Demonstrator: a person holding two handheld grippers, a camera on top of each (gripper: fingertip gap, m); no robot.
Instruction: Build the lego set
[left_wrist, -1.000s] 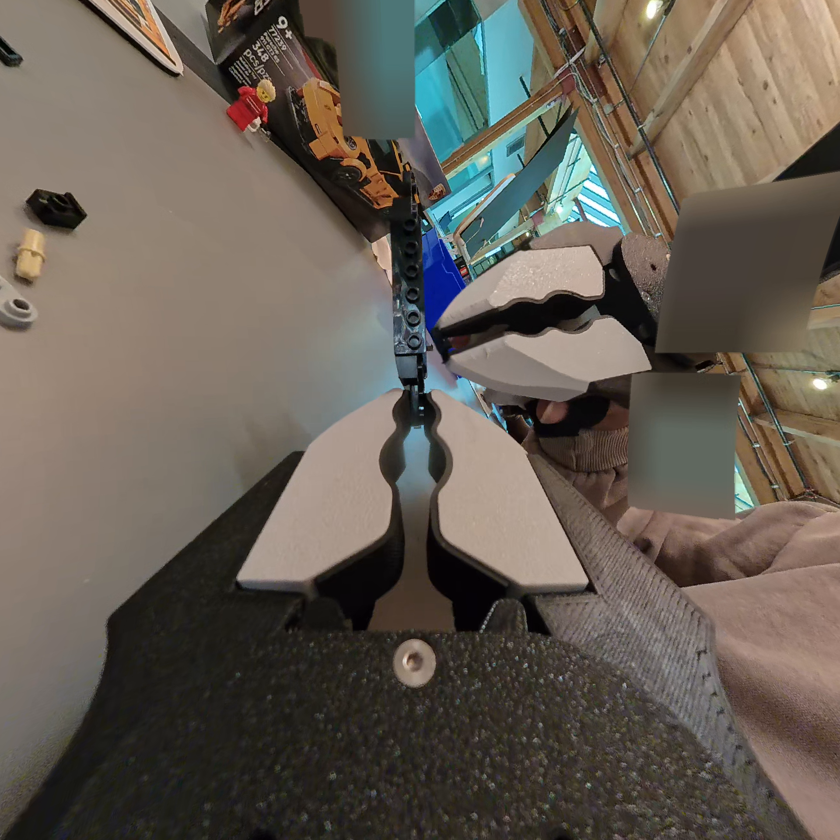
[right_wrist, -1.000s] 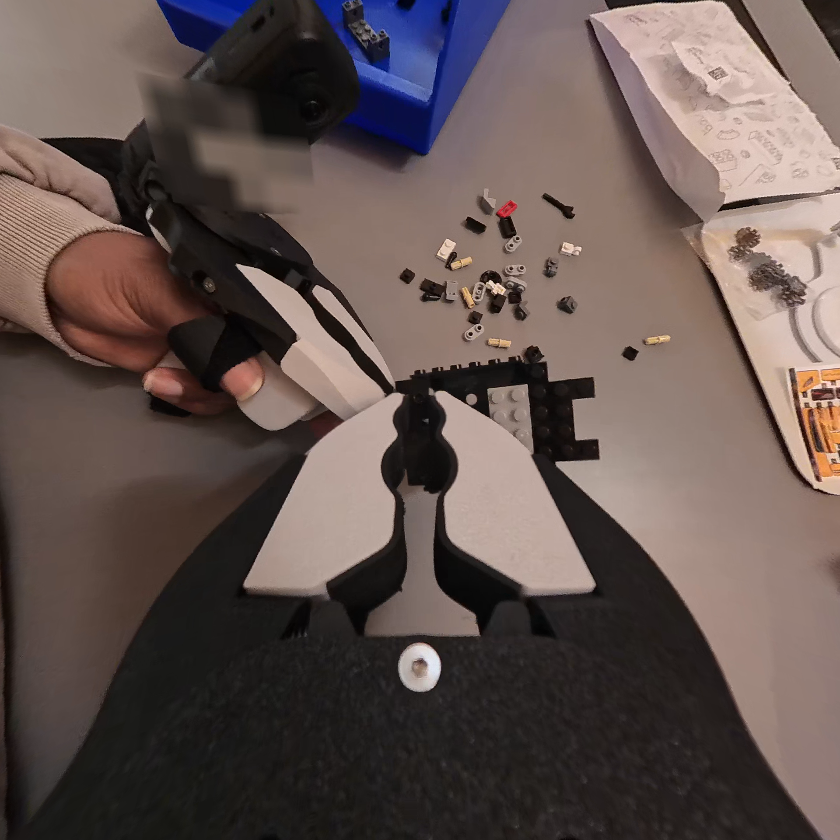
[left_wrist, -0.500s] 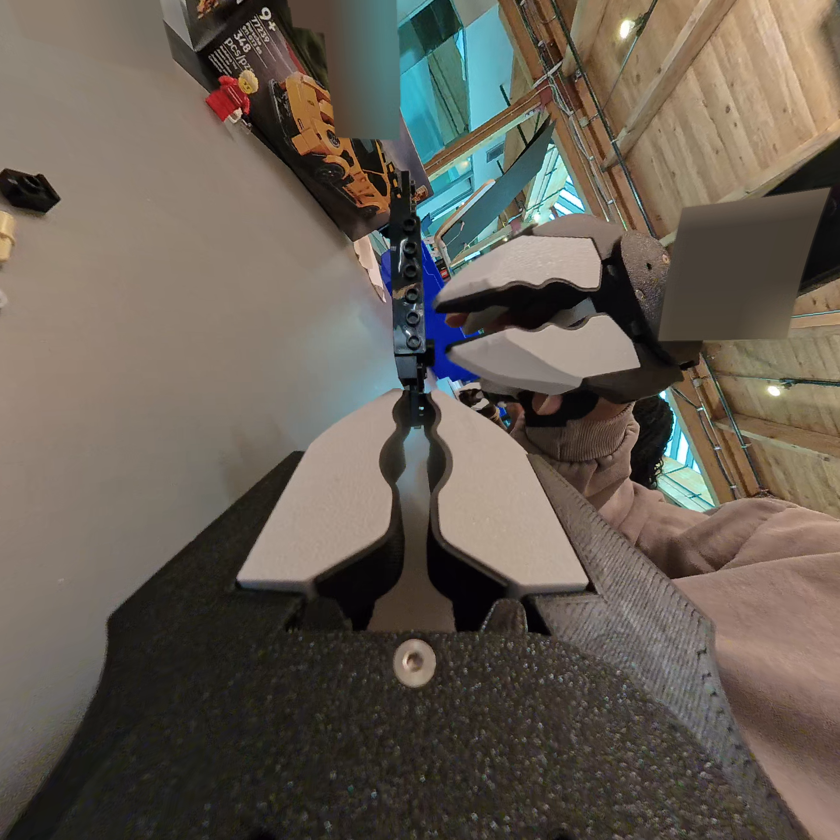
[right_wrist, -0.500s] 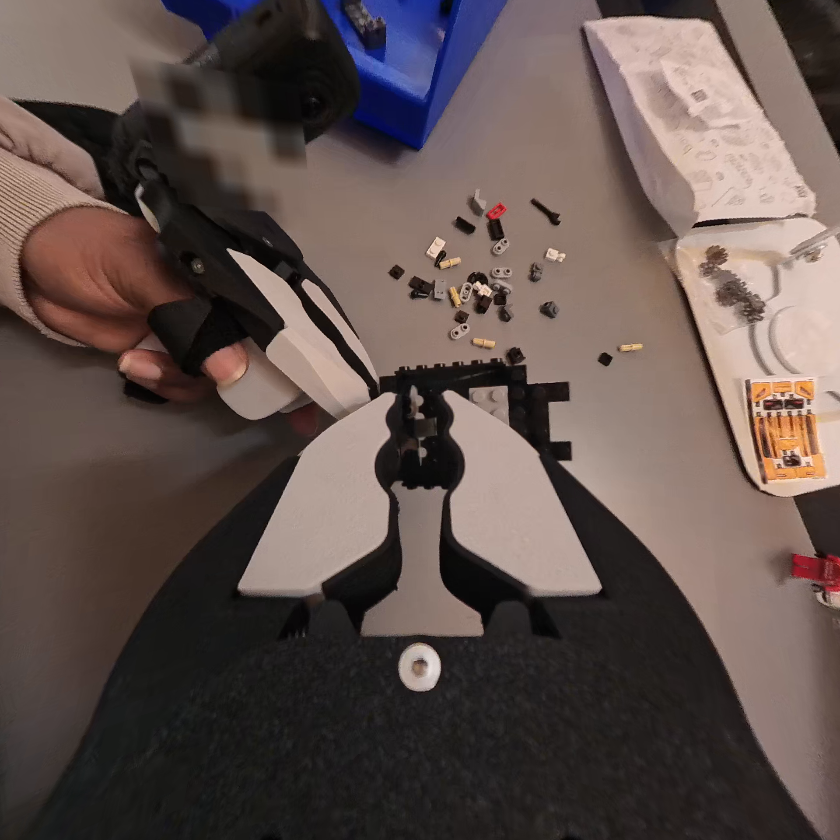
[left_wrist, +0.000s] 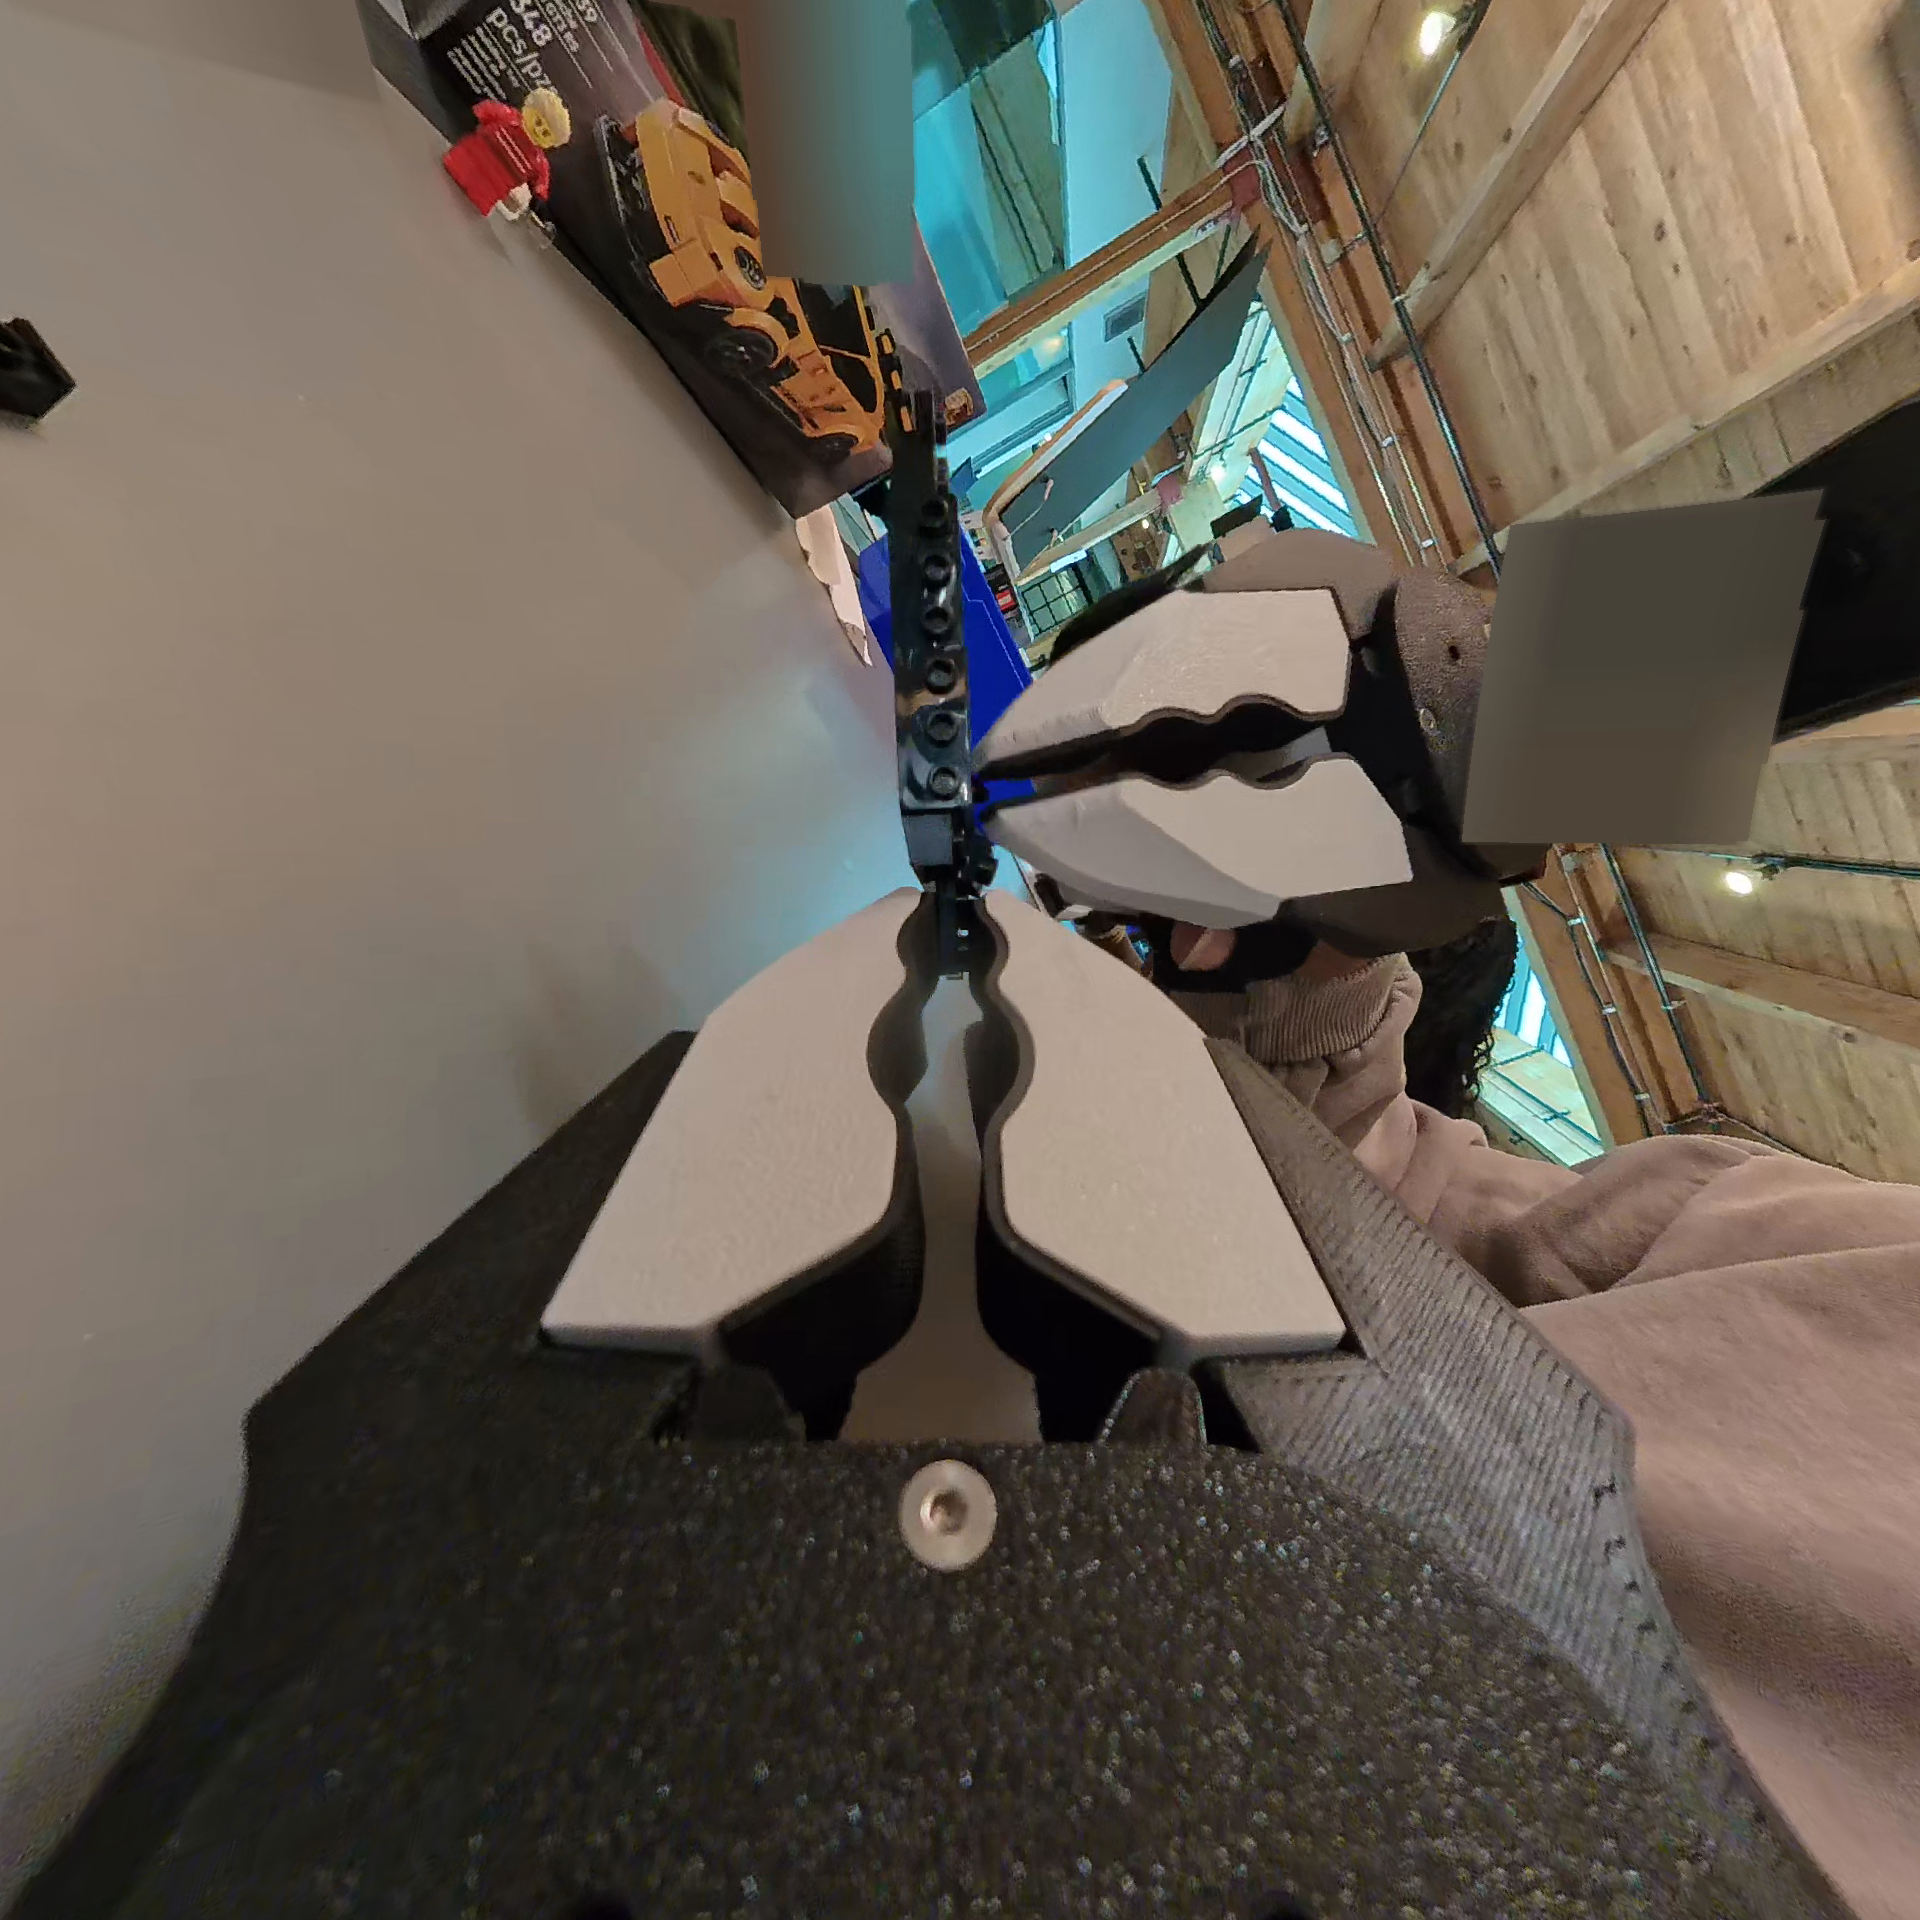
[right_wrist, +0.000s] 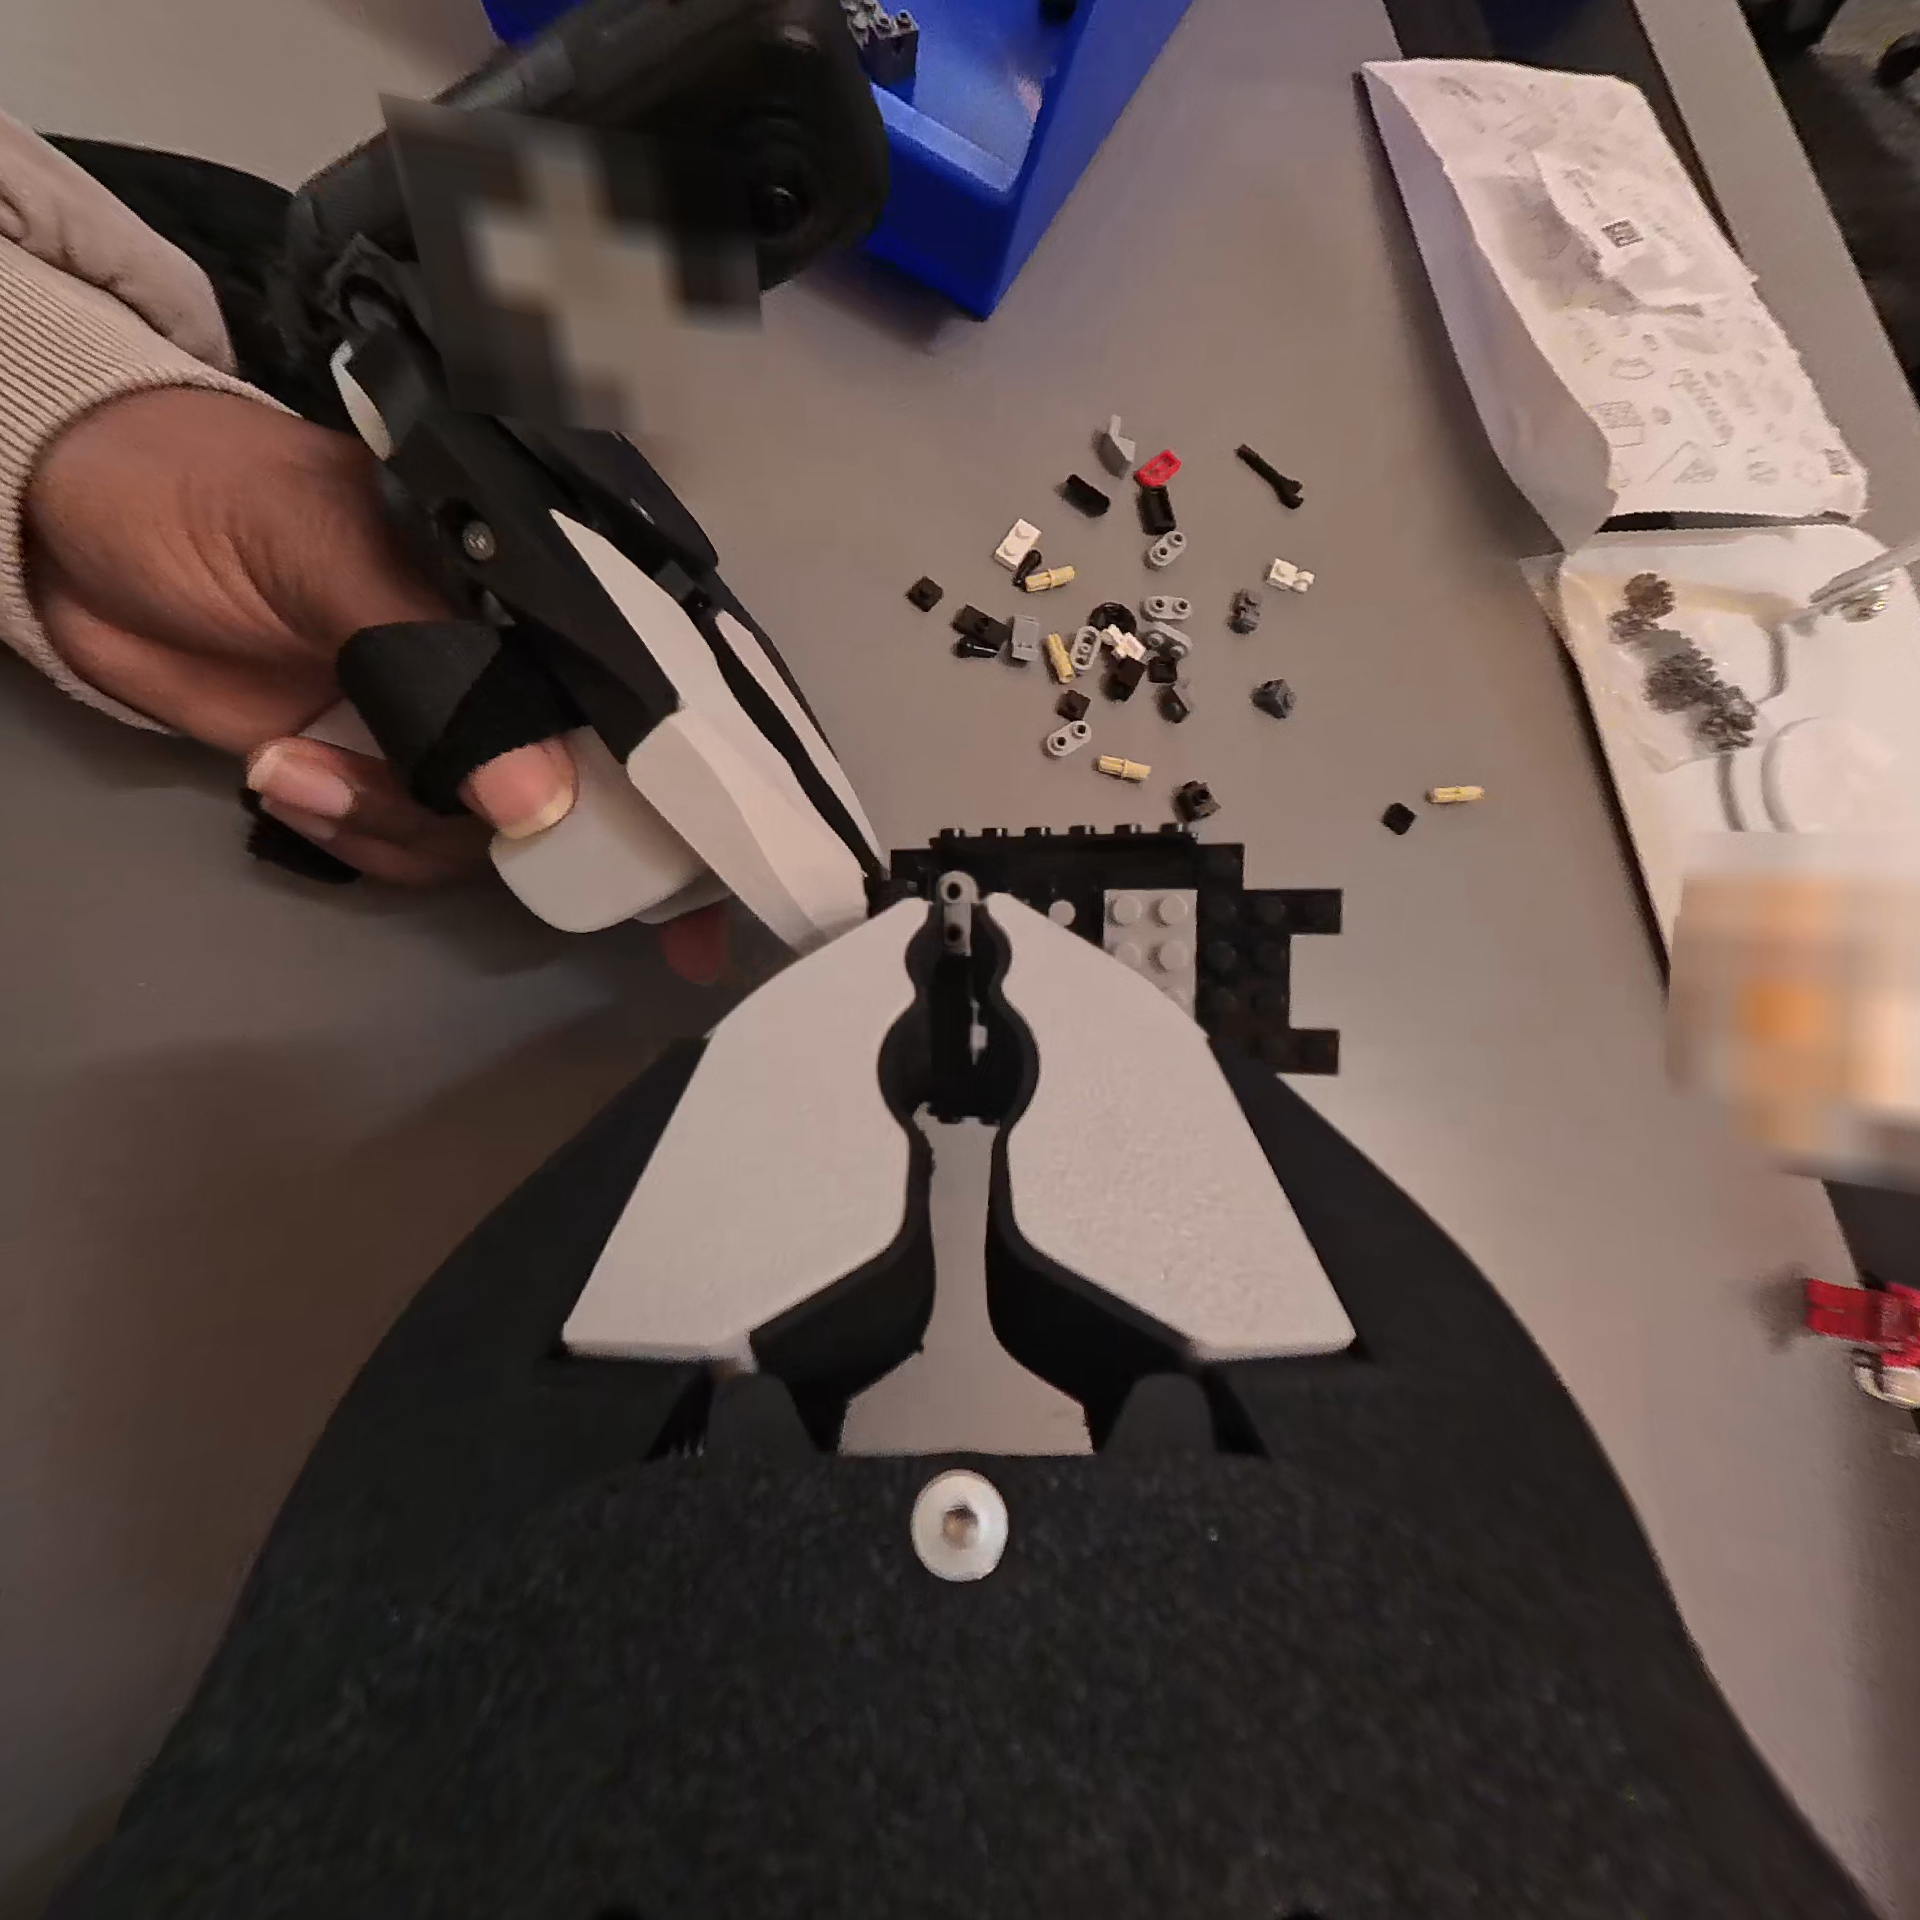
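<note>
My left gripper clamps the flat black studded plate assembly by its edge; my right gripper, pinching a small grey-and-black pin piece, meets its studded face just ahead, nearest the left tips.

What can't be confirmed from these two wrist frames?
- Right wrist view: the near part of the black plate assembly is hidden behind the right hand-held gripper; whether the small grey piece is seated can't be told.
- Left wrist view: the plate assembly shows edge-on only.
- Right wrist view: the red piece at the right edge is blurred and cut off.
</note>
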